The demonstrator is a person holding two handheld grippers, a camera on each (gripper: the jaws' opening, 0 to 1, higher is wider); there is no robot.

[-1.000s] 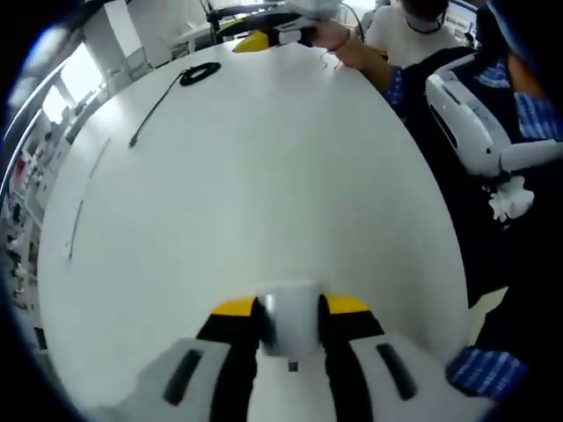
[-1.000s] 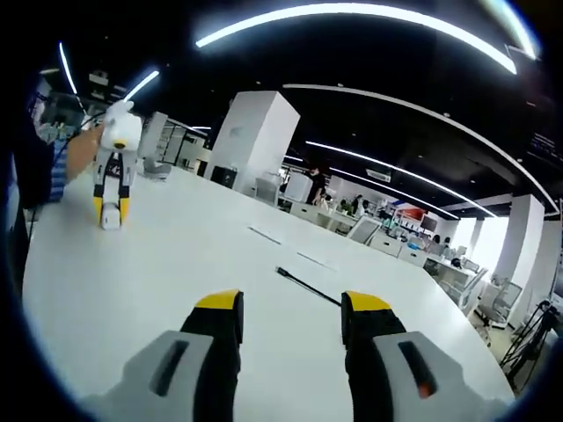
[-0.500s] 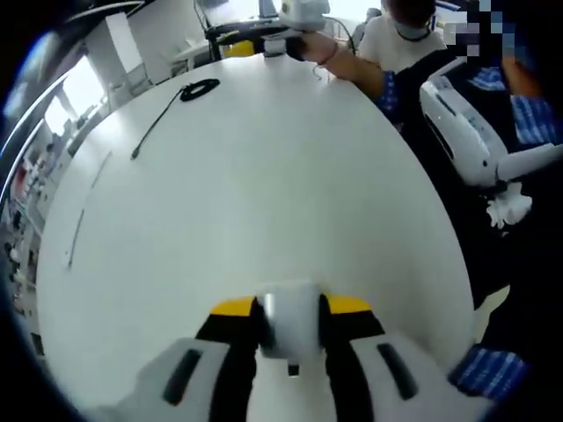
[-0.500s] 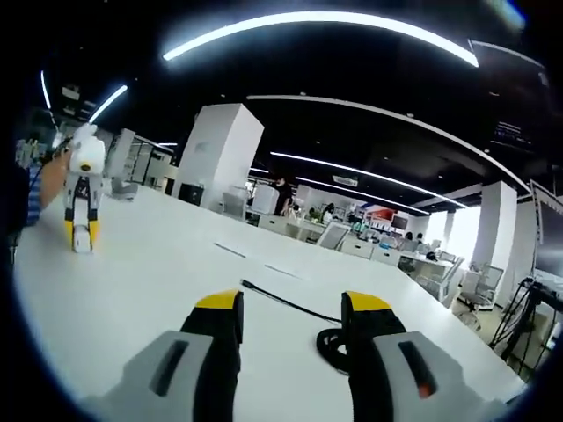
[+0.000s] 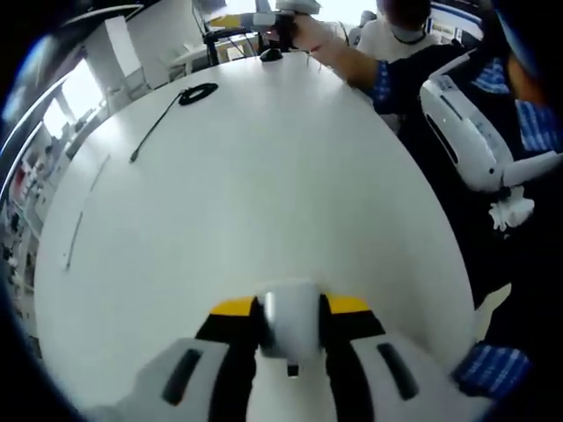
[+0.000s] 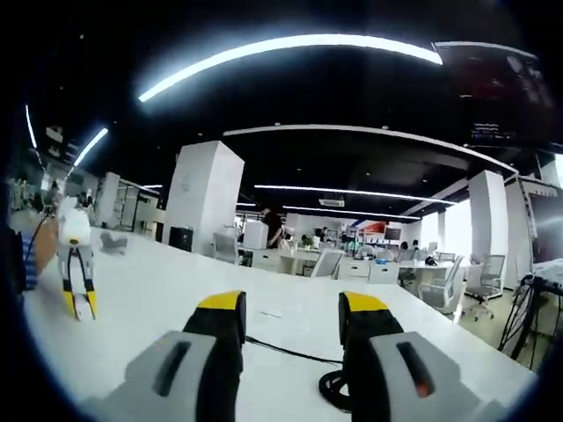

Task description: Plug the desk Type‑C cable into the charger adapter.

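Left gripper [image 5: 290, 312]: clenched on the white charger adapter [image 5: 290, 318], low over the white table [image 5: 264, 176]; right gripper [image 6: 290, 321]: jaws apart, empty; Type-C cable [image 5: 167, 101]: coiled at 11 o'clock in the left gripper view, just beyond my right jaws in the right gripper view [image 6: 330, 387]; I judge it best to pinch near the free plug end, then align squarely.

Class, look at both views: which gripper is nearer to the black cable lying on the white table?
Right. The right gripper is just short of the black cable, whose coil lies by its jaws. The left gripper, holding the charger adapter, is across the table.
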